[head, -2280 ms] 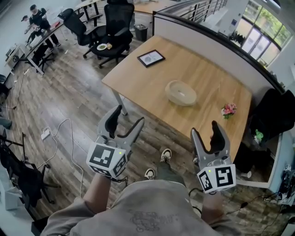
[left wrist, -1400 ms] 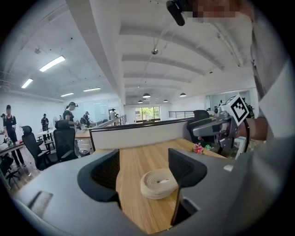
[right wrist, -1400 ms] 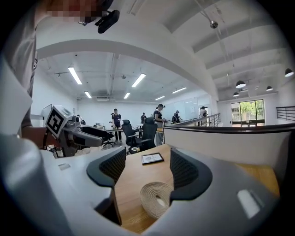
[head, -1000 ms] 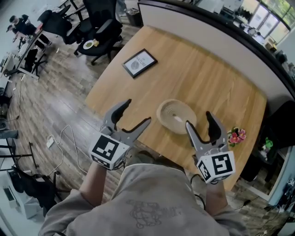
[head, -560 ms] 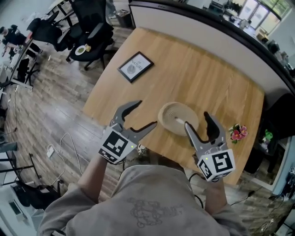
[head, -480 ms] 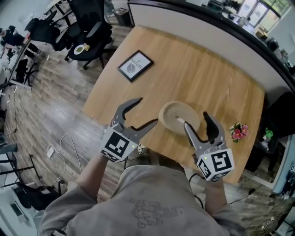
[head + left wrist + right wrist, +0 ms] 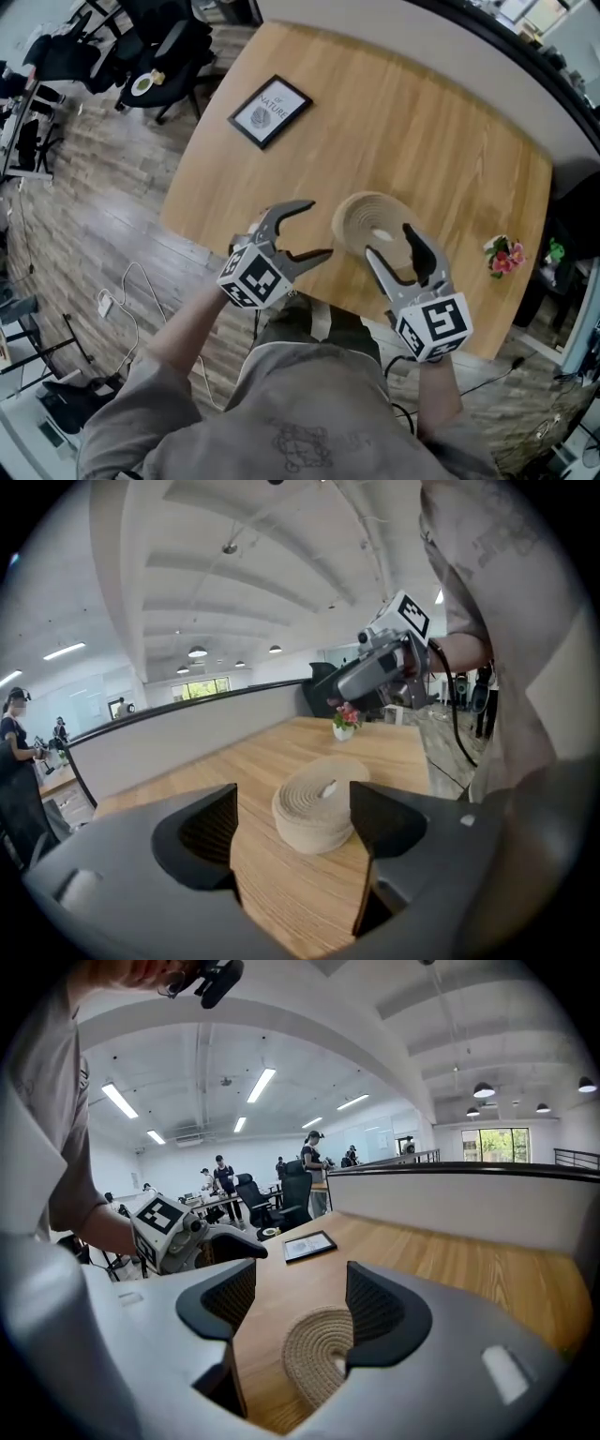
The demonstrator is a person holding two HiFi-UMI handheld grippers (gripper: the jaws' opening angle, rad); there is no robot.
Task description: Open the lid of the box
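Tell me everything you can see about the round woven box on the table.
The box is round, low and beige, seemingly coiled rope or straw. Its lid is on, with a small pale knob at its centre. It sits upright on the wooden table, near its front edge. The open right gripper hangs over its near side; the left gripper, jaws just opened wider and empty, is beside it. Neither grips it.

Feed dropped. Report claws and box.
Left claw just opening wider, empty, short of box. Right claw open, nothing gripped, at its near edge. Lid on. Nothing in the way.
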